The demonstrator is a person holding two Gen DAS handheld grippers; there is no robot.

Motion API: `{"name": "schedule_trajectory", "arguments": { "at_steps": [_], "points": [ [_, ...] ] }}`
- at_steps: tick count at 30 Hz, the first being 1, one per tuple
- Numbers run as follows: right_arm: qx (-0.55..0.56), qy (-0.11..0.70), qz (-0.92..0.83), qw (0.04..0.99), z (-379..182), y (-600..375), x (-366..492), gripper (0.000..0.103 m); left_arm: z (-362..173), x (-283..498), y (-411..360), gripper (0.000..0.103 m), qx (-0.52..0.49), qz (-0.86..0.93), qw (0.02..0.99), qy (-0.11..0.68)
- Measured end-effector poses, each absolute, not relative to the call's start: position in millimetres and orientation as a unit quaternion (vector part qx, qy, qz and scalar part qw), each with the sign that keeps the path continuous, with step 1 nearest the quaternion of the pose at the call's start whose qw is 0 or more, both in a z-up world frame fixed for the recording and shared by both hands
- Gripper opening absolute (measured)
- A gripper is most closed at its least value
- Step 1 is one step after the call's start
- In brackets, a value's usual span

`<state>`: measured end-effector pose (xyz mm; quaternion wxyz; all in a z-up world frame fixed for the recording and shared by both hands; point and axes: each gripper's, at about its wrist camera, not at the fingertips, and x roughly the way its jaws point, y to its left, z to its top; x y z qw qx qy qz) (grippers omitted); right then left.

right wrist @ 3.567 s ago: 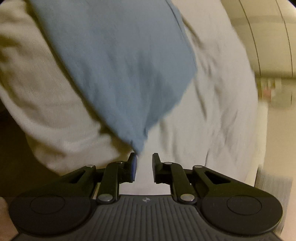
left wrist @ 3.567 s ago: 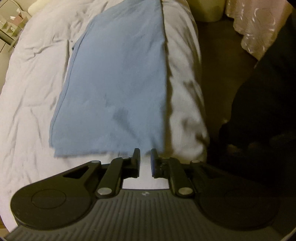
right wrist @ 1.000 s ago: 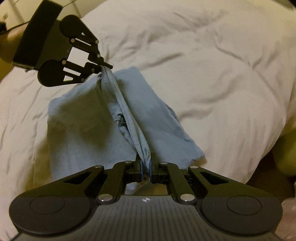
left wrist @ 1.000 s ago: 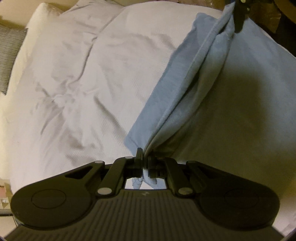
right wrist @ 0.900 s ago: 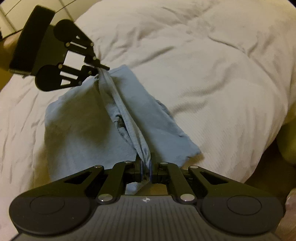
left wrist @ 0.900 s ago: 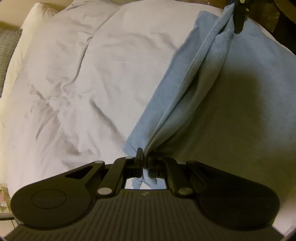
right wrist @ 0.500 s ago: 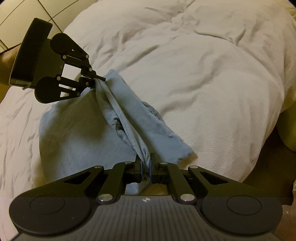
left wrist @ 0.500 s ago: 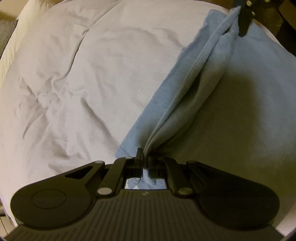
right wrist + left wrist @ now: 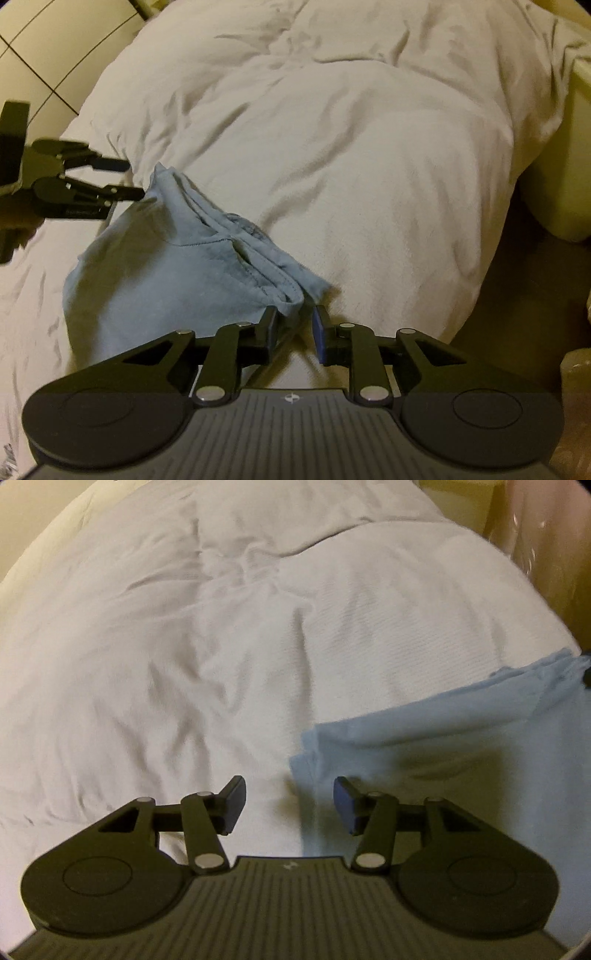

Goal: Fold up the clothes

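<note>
Right gripper (image 9: 293,325) agape; blue garment (image 9: 177,273) seemingly touching its left finger.

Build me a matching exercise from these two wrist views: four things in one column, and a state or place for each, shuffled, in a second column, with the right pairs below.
Column 1
1. left gripper
2. right gripper
3. blue garment
4. white duvet

Column 2
A. folded over, lying on the bedding
B. wide open over the garment's corner, holding nothing
C. wrinkled, spread over the bed
D. partly open, folded hem just beyond its fingertips

Pairs: 1-B, 2-D, 3-A, 4-C
</note>
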<state>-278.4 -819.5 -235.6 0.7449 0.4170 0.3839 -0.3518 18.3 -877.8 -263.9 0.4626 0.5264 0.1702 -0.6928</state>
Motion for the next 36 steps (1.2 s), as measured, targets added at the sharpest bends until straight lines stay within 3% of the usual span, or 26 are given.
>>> {"name": "schedule_trajectory", "arguments": {
  "at_steps": [2,7,9,12,19,25,30,32,33,36],
  "points": [
    [0.423,0.38,-0.356,0.742,-238,-822,-279,0.023,-262,16,-871,0.045,0.512,-0.702,0.461,0.179],
    [0.428,0.365,-0.387,0.731,-244,-832,-284,0.007,-271,-1,-867,0.03,0.489,-0.723,0.446,0.198],
    [0.424,0.365,-0.393,0.73,-246,-834,-285,0.001,-280,-9,-872,0.029,0.491,-0.723,0.441,0.204],
    [0.417,0.371,-0.396,0.73,-248,-834,-285,0.001,-293,-18,-880,0.029,0.493,-0.722,0.436,0.214],
    [0.399,0.377,-0.409,0.729,-234,-829,-292,0.006,-286,22,-906,0.028,0.463,-0.658,0.531,0.265],
    [0.338,0.397,-0.311,0.794,-215,-815,-254,0.012,-258,18,-870,0.026,0.431,-0.709,0.486,0.277],
    [0.289,0.438,-0.225,0.821,-235,-821,-207,0.01,-278,-18,-852,0.028,0.44,-0.733,0.431,0.29],
    [0.282,0.451,-0.239,0.812,-248,-832,-203,0.009,-290,-23,-861,0.029,0.436,-0.723,0.443,0.302],
    [0.291,0.452,-0.251,0.805,-254,-841,-206,0.0,-294,-20,-870,0.029,0.433,-0.715,0.453,0.309],
    [0.3,0.448,-0.252,0.803,-258,-852,-219,0.0,-299,-10,-892,0.029,0.422,-0.7,0.476,0.323]
  ]
}}
